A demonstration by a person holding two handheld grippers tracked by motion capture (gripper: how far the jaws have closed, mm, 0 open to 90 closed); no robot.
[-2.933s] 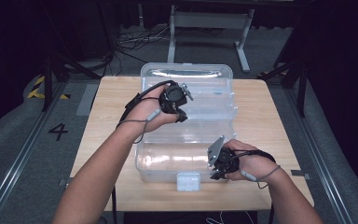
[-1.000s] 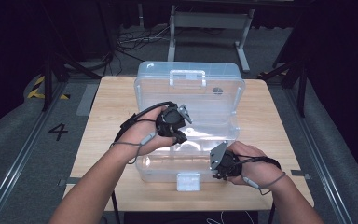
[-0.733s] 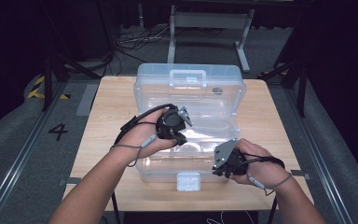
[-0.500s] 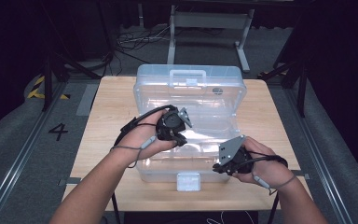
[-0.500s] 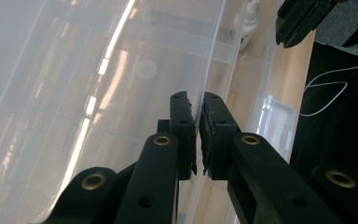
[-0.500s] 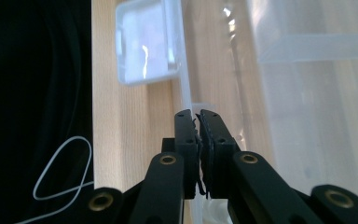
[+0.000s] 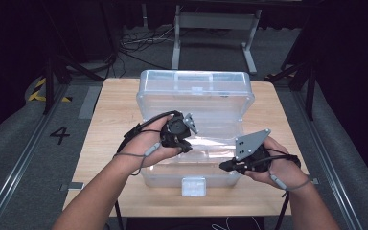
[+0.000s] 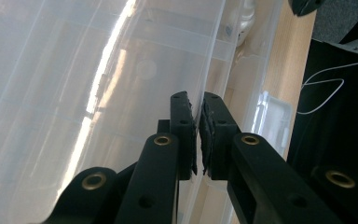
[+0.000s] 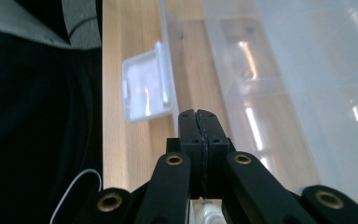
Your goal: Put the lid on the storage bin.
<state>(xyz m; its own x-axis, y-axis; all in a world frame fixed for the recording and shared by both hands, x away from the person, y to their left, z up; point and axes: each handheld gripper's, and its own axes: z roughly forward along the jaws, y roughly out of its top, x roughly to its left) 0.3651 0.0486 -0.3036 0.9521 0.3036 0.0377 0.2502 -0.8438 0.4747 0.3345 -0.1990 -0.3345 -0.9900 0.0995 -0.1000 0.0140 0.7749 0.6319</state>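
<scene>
A clear plastic storage box [image 7: 163, 178] stands on the wooden table [image 7: 115, 120], its lid [image 7: 196, 93] tilted up toward the back. My left gripper [image 7: 188, 145] is over the middle of the box, shut on the lid's thin front edge [image 8: 214, 60], which runs between its pads [image 8: 196, 100]. My right gripper [image 7: 224, 166] hovers at the box's front right corner, pointing left. Its jaws have just been closing and now meet with nothing between them [image 9: 198, 114]. The box's front latch [image 7: 193, 186] hangs open [image 9: 144, 88].
Bare table shows to the left and right of the box. Dark floor, cables and a metal stand [image 7: 211, 24] lie beyond the far edge. A white cable [image 8: 321, 93] hangs off the near side of the table.
The lid went from flat to raised while the left gripper came nearer, then held still. The right gripper has risen slightly, shifted right, and its jaws have shut.
</scene>
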